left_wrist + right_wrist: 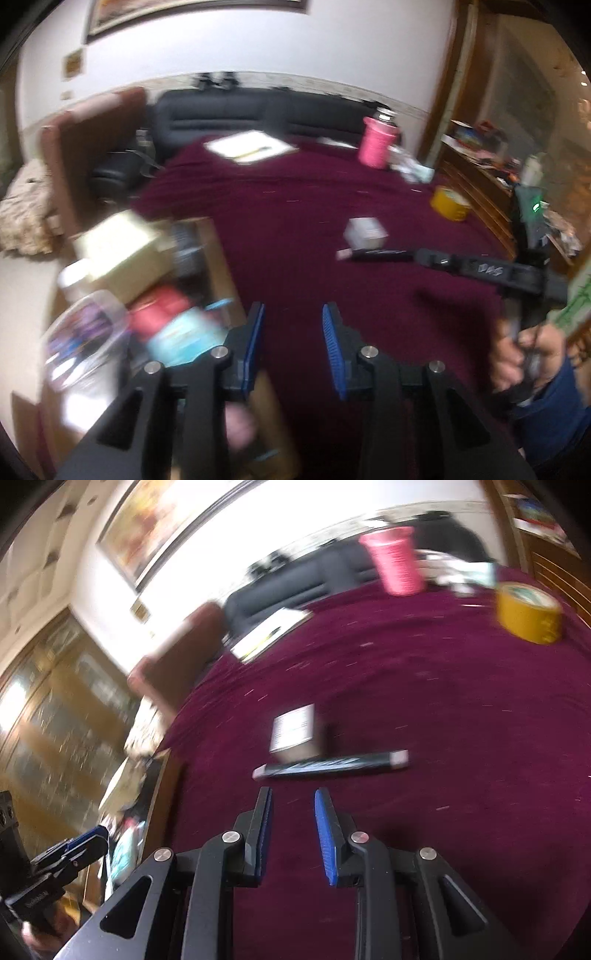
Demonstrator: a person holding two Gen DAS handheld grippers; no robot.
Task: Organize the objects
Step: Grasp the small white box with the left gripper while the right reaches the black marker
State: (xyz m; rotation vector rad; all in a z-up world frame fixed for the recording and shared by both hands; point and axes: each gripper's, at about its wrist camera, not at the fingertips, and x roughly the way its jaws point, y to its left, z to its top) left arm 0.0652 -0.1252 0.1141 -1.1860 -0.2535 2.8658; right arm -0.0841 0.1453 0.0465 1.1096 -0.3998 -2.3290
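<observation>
On the maroon counter [443, 701] the dark stick [330, 765] lies just ahead of the right hand-held gripper [293, 805], its long axis crosswise to the fingers; a small white box [293, 731] touches its far side; this gripper is nearer, empty, narrowly parted; the left hand-held gripper [293, 325], also released and empty, is beside the cardboard box [207, 236].

left claw [293, 321] empty, ajar; right claw [293, 805] likewise

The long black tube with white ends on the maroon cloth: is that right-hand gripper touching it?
Apart. The right wrist view shows bare maroon cloth between the right gripper and the black tube.
</observation>
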